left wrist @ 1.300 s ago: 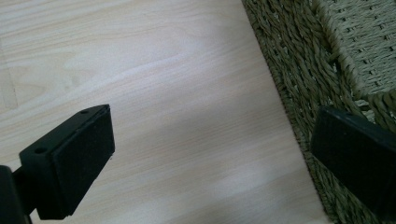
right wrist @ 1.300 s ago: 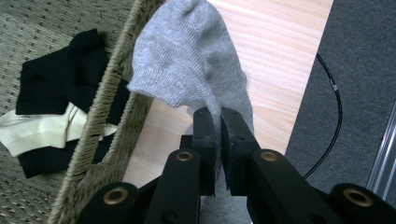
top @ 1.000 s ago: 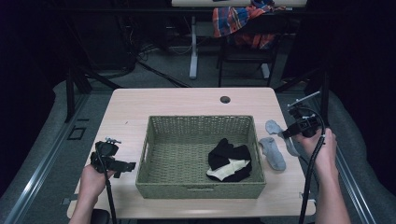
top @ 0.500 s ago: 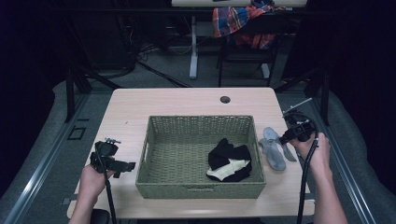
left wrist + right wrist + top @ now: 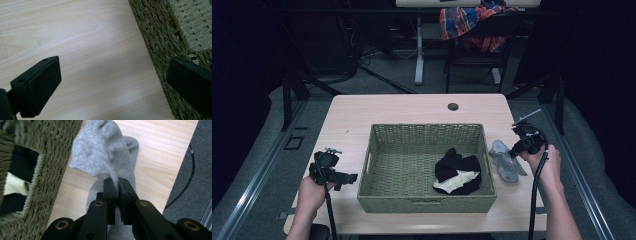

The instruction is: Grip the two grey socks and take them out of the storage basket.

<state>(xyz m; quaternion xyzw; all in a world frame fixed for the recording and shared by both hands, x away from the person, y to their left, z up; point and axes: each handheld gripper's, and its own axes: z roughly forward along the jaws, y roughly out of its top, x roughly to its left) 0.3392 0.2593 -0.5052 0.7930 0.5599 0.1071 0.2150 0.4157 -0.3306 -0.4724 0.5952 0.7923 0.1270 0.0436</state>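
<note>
Currently your right gripper [image 5: 116,182] pinches a fold of the grey sock [image 5: 107,152]: soft, light, limp, so grip bunched fabric. Left gripper [image 5: 112,82] gapes empty beside the basket [image 5: 170,37].

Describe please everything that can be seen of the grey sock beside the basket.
The grey sock is soft knit fabric, rumpled and partly folded over itself. It lies on the wooden table just outside the right wall of the woven basket, close to it. The right gripper has its fingers closed on a pinch of the sock's cloth near its middle.
</note>
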